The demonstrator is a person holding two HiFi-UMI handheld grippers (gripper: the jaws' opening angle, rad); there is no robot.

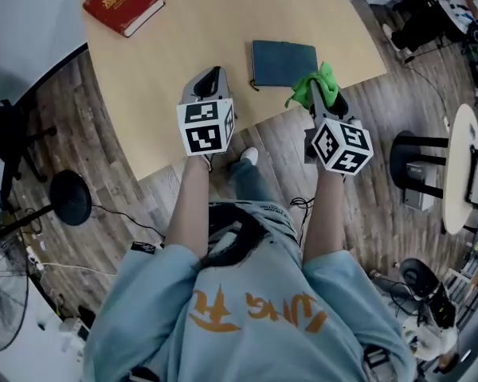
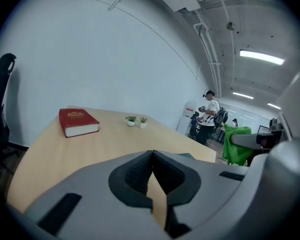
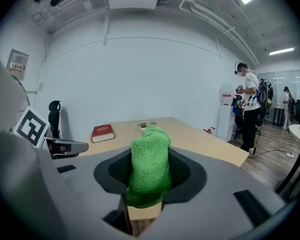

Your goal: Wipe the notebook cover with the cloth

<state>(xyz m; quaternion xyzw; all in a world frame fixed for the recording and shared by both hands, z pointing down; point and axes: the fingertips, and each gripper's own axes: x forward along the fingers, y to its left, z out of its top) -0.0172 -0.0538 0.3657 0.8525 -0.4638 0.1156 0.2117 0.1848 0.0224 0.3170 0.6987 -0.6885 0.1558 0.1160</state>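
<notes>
Two grippers are held side by side over the near edge of the desk [image 1: 183, 38]. The left gripper [image 1: 211, 76] has its jaws pressed together with nothing between them. The right gripper [image 1: 325, 95] is clamped on the green cloth [image 1: 313, 86], which bunches up out of the jaws.

The dark notebook [image 1: 280, 62] lies flat and closed near the desk's front edge, ahead of the gap between the grippers and nearer the right one. In the head view the cloth overlaps the notebook's near right corner; whether it touches the cover cannot be told.

A red book [image 1: 122, 3] lies well apart at the far left corner, with bare wood between it and the notebook. Two small potted plants [image 2: 136, 120] stand at the desk's far end.

The front edge runs on a slant, and both forearms reach in from over the plank floor [image 1: 135, 237]. To the right of the desk stand a black stool [image 1: 418, 161] and a round white table [image 1: 460, 165]; to the left, a black stand base [image 1: 70, 198]. A person [image 2: 209, 115] stands far off beyond the desk
</notes>
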